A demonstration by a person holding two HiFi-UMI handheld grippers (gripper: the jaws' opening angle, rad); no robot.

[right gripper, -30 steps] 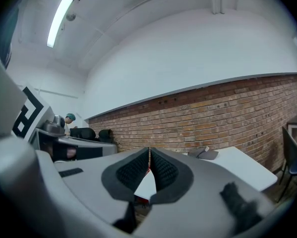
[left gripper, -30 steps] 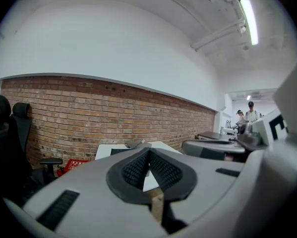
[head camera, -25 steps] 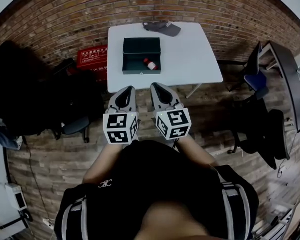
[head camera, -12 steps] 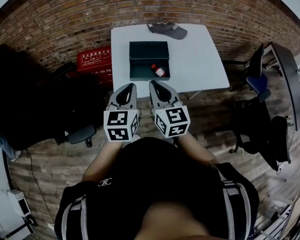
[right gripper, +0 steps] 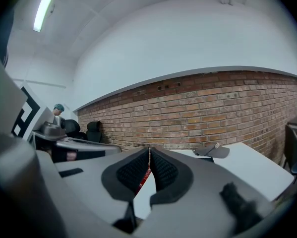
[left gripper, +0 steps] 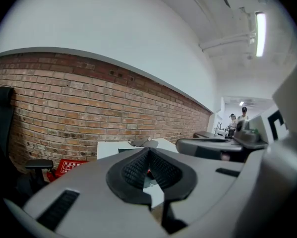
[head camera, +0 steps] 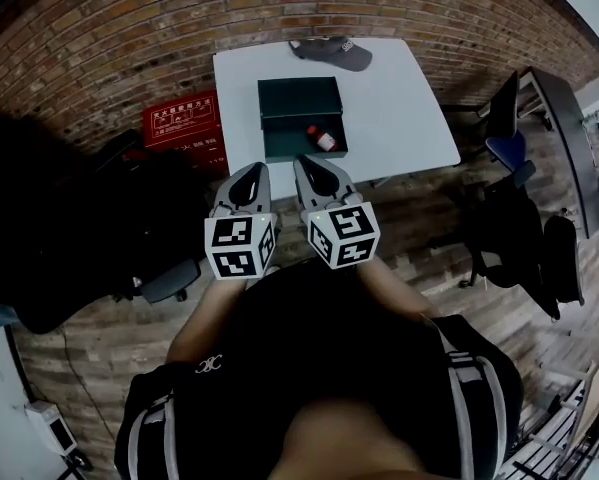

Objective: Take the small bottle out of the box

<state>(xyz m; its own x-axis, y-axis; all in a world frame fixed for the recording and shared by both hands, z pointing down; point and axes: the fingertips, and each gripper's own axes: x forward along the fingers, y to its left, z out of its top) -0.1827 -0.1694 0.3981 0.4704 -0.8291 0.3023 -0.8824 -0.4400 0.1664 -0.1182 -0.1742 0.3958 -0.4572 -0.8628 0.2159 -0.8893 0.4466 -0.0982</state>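
While facing the white table, holds both grippers out side by side, tips pointed toward its near edge. Has the left gripper fully closed: ribbed black faces pressed together at the tip, nothing caught between them. Has the right gripper closed the same way, faces meeting in a thin line, likewise empty. Touches nothing with either, and holds the two apart from each other. Looks down on the box, dark green and open at the top, set on the near half of the table. Sees the small bottle lying inside it, toward the near right corner, red showing on it. Notes a grey cap at the far edge of the table, well apart from the box, and a red case on the floor left of the table, against the brick wall.
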